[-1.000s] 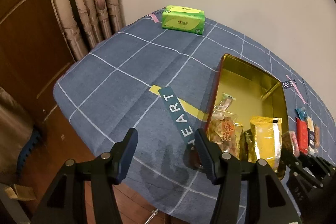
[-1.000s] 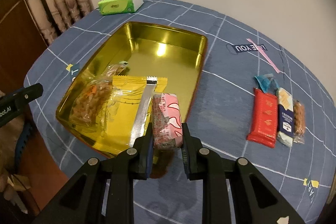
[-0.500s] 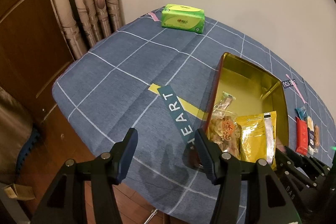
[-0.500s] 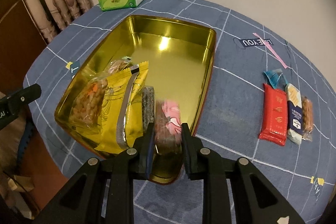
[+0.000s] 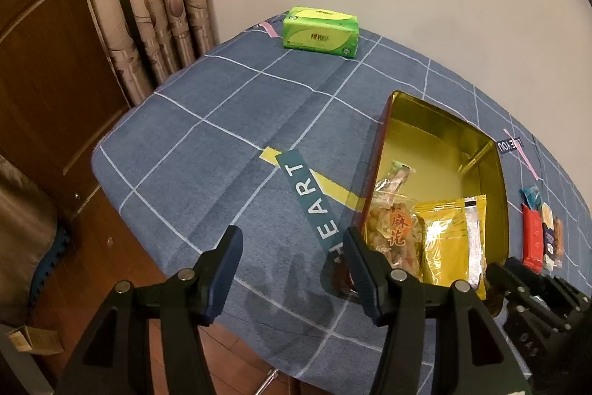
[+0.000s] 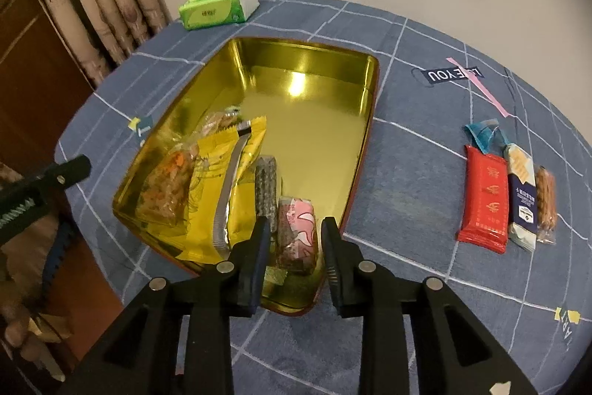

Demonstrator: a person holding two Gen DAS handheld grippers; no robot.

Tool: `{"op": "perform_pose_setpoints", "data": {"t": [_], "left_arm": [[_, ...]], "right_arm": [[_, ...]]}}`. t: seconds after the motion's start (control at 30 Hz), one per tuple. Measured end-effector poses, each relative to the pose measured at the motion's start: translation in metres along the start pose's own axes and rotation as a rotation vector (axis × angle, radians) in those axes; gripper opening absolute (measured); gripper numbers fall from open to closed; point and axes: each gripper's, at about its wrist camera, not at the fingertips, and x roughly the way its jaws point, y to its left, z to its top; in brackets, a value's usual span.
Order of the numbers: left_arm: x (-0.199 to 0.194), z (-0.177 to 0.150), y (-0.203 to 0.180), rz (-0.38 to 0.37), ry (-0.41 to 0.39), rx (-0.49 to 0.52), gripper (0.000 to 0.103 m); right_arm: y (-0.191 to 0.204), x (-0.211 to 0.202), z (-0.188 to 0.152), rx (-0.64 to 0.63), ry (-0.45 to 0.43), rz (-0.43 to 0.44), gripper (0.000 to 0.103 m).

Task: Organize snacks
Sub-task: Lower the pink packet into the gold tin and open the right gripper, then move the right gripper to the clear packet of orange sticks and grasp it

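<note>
Right wrist view: gold tin far half bare, near end crowded; tablecloth open to its right. Pink snack stands in tin's near corner between right gripper fingers, jaws just opening, pads off it. Beside it: yellow packet, clear bag. Left gripper spread, empty, over table edge.

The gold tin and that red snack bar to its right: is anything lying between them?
No. In the right wrist view, only bare blue checked cloth separates the gold tin from the red snack bar.
</note>
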Motion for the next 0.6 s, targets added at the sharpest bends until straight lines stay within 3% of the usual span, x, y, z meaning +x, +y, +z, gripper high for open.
{"op": "perform_pose_setpoints", "data": {"t": [0.07, 0.27, 0.6], "left_arm": [[0.000, 0.000, 0.000, 0.009, -0.003, 0.002, 0.058], [0.000, 0.000, -0.002, 0.022, -0.005, 0.011, 0.058], [0.001, -0.004, -0.014, 0.052, -0.008, 0.068, 0.058]], "right_arm": [[-0.005, -0.005, 0.000, 0.009, -0.021, -0.011, 0.045], [-0.032, -0.015, 0.000, 0.043, -0.043, -0.035, 0.046], [-0.137, -0.021, -0.011, 0.178, -0.048, -0.159, 0.046]]}}
